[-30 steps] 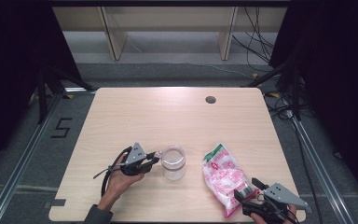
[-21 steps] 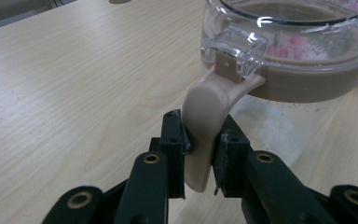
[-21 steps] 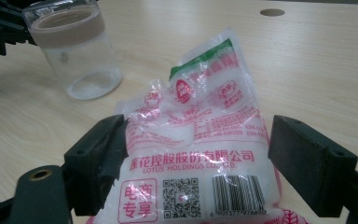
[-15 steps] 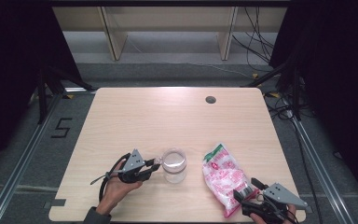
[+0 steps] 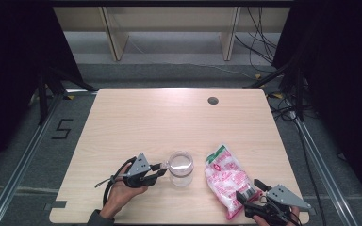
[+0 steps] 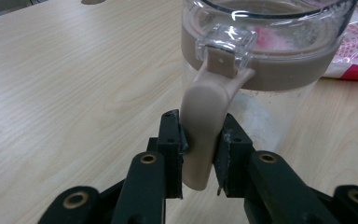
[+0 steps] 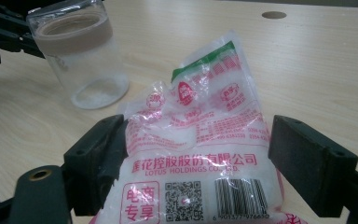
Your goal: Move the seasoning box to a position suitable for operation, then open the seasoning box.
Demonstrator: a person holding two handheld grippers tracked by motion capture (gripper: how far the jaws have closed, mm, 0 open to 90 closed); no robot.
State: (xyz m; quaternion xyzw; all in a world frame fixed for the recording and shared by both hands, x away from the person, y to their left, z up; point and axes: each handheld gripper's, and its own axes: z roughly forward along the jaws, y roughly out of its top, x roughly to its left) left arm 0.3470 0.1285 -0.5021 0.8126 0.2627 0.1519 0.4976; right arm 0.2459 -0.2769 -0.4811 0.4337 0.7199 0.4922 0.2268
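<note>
- The jar (image 5: 181, 168) stands upright on the table (image 5: 169, 117), near the front edge and a little left of centre. The pink-and-white bag (image 5: 226, 181) lies flat just to its right, apart from it.
- The left gripper (image 6: 199, 122) has its two jaws on either side of the beige latch (image 6: 205, 126) that hangs down the jar's side. Both pads appear to rest against it, so it is a light grasp on the latch. The jaws have just been opening a little, with the latch between them.
- The right gripper (image 7: 198, 135) is released. Its jaws stand wide around the near end of the bag; one jaw touches the bag's edge and the other is clear of it.
- The step in hand looks like working the latch. To do it well, keep the pads square on the flat of the latch and move it along its own hinge line.
- The jar is nearly empty and nothing else steadies it, so a sideways tug would probably drag or tip it. Slow, short moves suit it.
- Compared with a second ago, the left hand (image 5: 120, 195) and the jar sit slightly closer to the near edge.
- The right gripper and the bag lie as they did.
</note>
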